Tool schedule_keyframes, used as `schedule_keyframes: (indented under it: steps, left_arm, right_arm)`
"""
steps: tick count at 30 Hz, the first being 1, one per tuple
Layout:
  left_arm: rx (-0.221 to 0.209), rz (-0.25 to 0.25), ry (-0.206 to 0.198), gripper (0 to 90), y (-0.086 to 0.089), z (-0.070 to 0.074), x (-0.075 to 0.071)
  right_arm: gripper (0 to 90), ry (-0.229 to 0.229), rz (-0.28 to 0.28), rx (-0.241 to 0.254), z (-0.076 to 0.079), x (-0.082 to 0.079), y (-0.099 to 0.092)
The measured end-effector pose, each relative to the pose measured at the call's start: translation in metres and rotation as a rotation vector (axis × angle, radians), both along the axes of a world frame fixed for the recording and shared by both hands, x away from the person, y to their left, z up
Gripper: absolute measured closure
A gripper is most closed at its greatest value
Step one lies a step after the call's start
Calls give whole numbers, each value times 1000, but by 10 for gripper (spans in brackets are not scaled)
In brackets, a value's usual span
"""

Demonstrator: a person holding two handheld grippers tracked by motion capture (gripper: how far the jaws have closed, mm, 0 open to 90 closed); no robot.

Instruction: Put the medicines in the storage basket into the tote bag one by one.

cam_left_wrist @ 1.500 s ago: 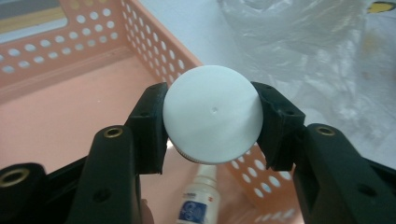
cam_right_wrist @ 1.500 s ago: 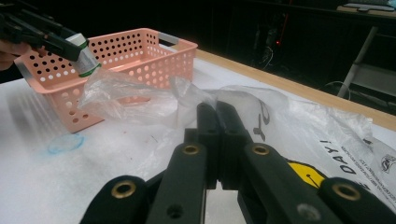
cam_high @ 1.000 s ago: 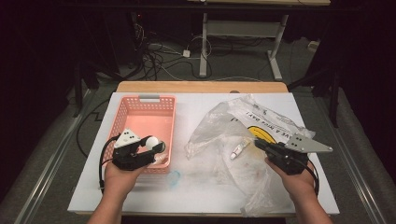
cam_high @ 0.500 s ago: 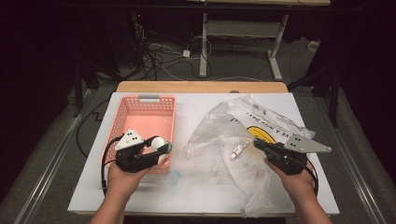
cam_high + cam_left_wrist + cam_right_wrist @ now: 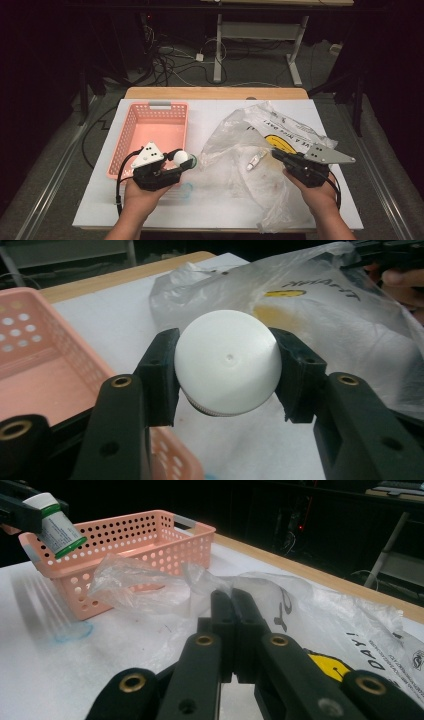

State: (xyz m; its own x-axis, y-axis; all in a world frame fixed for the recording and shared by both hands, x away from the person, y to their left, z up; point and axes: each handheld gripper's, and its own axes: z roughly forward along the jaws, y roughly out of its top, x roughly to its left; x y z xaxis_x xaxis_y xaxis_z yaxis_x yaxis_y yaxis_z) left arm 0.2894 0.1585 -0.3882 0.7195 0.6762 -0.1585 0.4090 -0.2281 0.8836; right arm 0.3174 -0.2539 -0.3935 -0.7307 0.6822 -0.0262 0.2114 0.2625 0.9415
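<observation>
The left tool [image 5: 186, 161] is held part-open, clamped on a white-capped bottle [image 5: 182, 159] at the near right corner of the pink basket [image 5: 131, 135], evidently for placing inside. The right tool [image 5: 278, 155] is closed on the clear plastic bag [image 5: 260, 127], apparently to steady it on the surface [image 5: 200, 112]. The cap [image 5: 227, 360] is seen end-on in the left gripper view; the green-banded label [image 5: 59, 530] is revealed in the right gripper view.

The left tongs [image 5: 187, 161] are pointing right, jaws standing part-way apart and clamping something round between them. The right tongs [image 5: 276, 154] are aiming left with jaws pressed together, possibly pinching something thin; both forearms are reaching in from below.
</observation>
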Motion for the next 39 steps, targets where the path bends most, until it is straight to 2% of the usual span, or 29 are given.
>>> schedule_keyframes:
  steps: [4, 7, 11, 18, 30, 39]
  left_arm:
    - [2, -28, -10, 486, -10, 1, -4]
    - [24, -51, -27, 485, -17, 0, -7]
    - [11, -73, -20, 486, -24, -1, -8]
    - [12, -119, -11, 485, -37, -6, -12]
    - [67, -172, 5, 485, -64, -22, -15]
    - [81, -191, 17, 485, -79, -32, -14]
  right_arm:
    - [900, 0, 0, 0, 0, 0, 0]
    - [900, 1, 1, -1, 0, 0, 0]
    - [900, 0, 4, -3, 0, 0, 1]
    - [900, 2, 5, -3, -1, 0, 2]
    - [900, 2, 8, -7, -1, 0, 3]
    - [900, 5, 9, -9, -2, -1, 4]
